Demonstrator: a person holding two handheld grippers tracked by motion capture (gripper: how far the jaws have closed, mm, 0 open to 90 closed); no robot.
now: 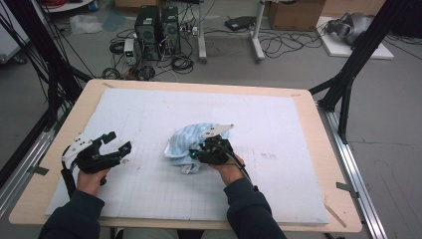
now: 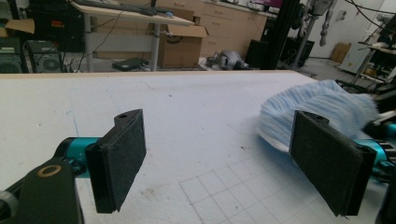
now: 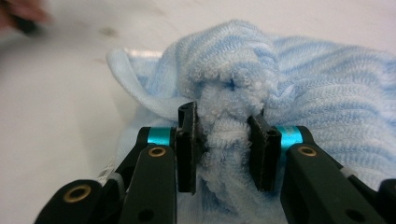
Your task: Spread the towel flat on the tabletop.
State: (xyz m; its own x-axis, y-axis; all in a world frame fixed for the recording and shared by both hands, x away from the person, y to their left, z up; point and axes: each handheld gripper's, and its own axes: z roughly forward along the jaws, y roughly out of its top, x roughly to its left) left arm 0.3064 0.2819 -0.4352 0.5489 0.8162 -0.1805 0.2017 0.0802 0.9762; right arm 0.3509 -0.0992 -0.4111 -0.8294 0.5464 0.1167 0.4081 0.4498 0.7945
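Nearest the lens, right gripper view: right gripper (image 3: 225, 149), black two-jaw tool with teal collars, jaws drawn in on a bunched fold of the light-blue striped terry towel (image 3: 299, 88). Pile squeezed between the two pads; the fold stands up above the jaws, the rest of the cloth spreads behind and to the right.

High view: same towel (image 1: 186, 142) lies crumpled in a loose heap near the middle of the white gridded foam mat (image 1: 278, 129), slightly toward the person's side. Right gripper (image 1: 199, 151) sits at the towel's near edge, grey three-cornered plate on top, hand behind it, dark sleeve entering from the bottom.

Left gripper (image 1: 119, 141), high view: held over the mat's left part, well apart from the towel, touching no cloth. Jaws spread wide.

Left gripper view: left gripper (image 2: 217, 163) with both black padded jaws standing far apart, bare mat between them. Towel (image 2: 317, 109) seen beyond the right-hand pad, blurred at its far edge.

Mat rests on a pale wooden table (image 1: 323, 149). Grey floor beyond with cables and two black computer towers (image 1: 158, 30).
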